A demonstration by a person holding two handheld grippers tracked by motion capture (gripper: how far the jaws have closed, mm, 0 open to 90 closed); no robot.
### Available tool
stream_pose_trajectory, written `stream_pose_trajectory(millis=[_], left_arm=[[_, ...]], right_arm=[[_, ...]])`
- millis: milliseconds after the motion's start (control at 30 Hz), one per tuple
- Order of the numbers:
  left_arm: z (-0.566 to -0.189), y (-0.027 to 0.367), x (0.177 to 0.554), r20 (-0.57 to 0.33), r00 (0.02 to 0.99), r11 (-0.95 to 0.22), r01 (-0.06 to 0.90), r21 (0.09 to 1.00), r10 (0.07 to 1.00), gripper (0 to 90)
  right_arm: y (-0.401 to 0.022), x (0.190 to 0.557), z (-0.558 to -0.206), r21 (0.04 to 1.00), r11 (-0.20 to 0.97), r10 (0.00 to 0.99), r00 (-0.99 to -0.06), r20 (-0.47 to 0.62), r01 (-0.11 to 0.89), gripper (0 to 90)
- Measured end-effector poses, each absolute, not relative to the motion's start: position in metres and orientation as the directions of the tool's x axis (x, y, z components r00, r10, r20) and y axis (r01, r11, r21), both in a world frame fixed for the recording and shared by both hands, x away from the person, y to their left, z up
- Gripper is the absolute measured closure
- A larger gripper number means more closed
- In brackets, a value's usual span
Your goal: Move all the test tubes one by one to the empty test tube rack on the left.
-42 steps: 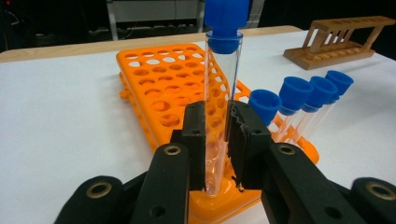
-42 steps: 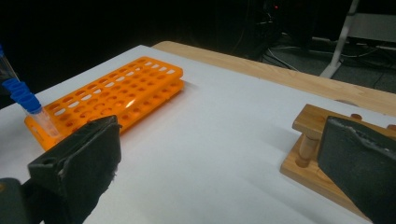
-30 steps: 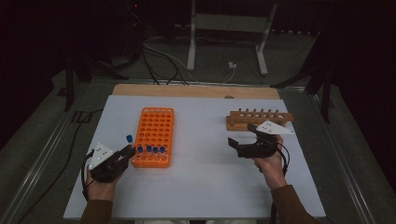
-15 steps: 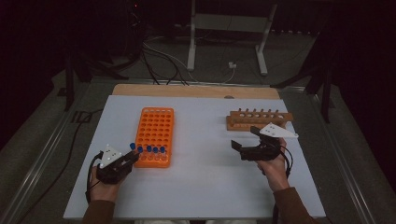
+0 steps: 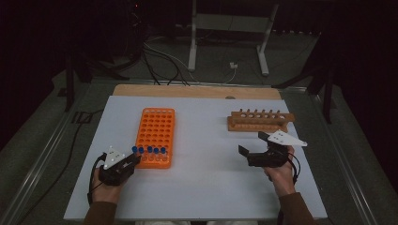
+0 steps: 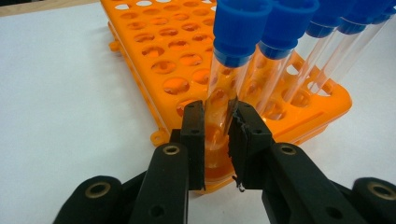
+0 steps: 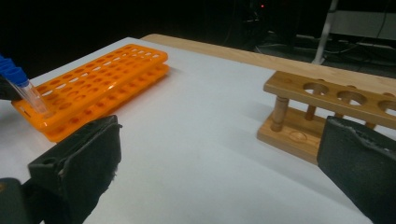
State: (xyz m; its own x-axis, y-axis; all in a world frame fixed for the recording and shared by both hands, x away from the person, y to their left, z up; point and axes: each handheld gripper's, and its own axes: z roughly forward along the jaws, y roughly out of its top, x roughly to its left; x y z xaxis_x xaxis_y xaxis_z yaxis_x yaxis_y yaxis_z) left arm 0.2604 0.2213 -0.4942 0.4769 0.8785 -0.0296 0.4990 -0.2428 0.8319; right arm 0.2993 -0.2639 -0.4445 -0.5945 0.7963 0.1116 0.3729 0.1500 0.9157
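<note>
An orange tube rack (image 5: 157,126) lies left of centre on the white table, with a row of blue-capped clear tubes (image 5: 149,150) along its near edge. My left gripper (image 5: 133,159) is at the rack's near left corner. In the left gripper view it (image 6: 217,116) is shut on the nearest tube (image 6: 223,88), gripping the glass below the blue cap (image 6: 240,28) while the tube stands in the rack (image 6: 163,56). My right gripper (image 5: 253,144) hovers open and holds nothing, just in front of a wooden rack (image 5: 260,121). Its jaws (image 7: 222,130) stand wide apart.
The wooden rack (image 7: 327,107) has a row of round holes with nothing in them. The white table top (image 5: 206,187) rests on a wooden board (image 5: 197,90). Cables and a metal stand (image 5: 225,28) lie on the floor beyond the far edge.
The right gripper has drifted a little toward the near side of the table and turned slightly. The left gripper stays at the rack's near corner.
</note>
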Motion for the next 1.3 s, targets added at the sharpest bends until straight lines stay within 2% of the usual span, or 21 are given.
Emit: stream_pose_trajectory(millis=[167,467,967,1100,1233,1300], left_arm=[[-0.494,0.223,0.260,-0.058,0.473,-0.219,0.510,0.832,0.879,76.2],[-0.484,0.233,0.247,-0.075,0.459,-0.180,0.486,0.855,0.885,62.6],[-0.460,0.263,0.224,-0.067,0.380,-0.059,0.310,0.949,0.923,21.2],[-0.459,0.263,0.225,-0.069,0.366,-0.047,0.299,0.953,0.928,14.6],[-0.459,0.263,0.229,-0.088,0.361,-0.033,0.315,0.948,0.928,2.2],[-0.459,0.264,0.230,-0.090,0.366,-0.033,0.317,0.948,0.926,0.9]], right_arm=[[-0.272,0.292,-0.450,0.918,0.142,0.807,-0.581,0.110,0.371,0.0],[-0.287,0.278,-0.458,0.927,0.112,0.818,-0.563,0.118,0.357,0.0],[-0.297,0.265,-0.462,0.948,0.094,0.836,-0.541,0.091,0.305,0.0],[-0.299,0.264,-0.463,0.948,0.093,0.838,-0.538,0.090,0.303,0.0],[-0.300,0.264,-0.464,0.948,0.093,0.840,-0.535,0.088,0.303,0.0],[-0.300,0.265,-0.465,0.948,0.096,0.841,-0.535,0.086,0.304,0.0]])
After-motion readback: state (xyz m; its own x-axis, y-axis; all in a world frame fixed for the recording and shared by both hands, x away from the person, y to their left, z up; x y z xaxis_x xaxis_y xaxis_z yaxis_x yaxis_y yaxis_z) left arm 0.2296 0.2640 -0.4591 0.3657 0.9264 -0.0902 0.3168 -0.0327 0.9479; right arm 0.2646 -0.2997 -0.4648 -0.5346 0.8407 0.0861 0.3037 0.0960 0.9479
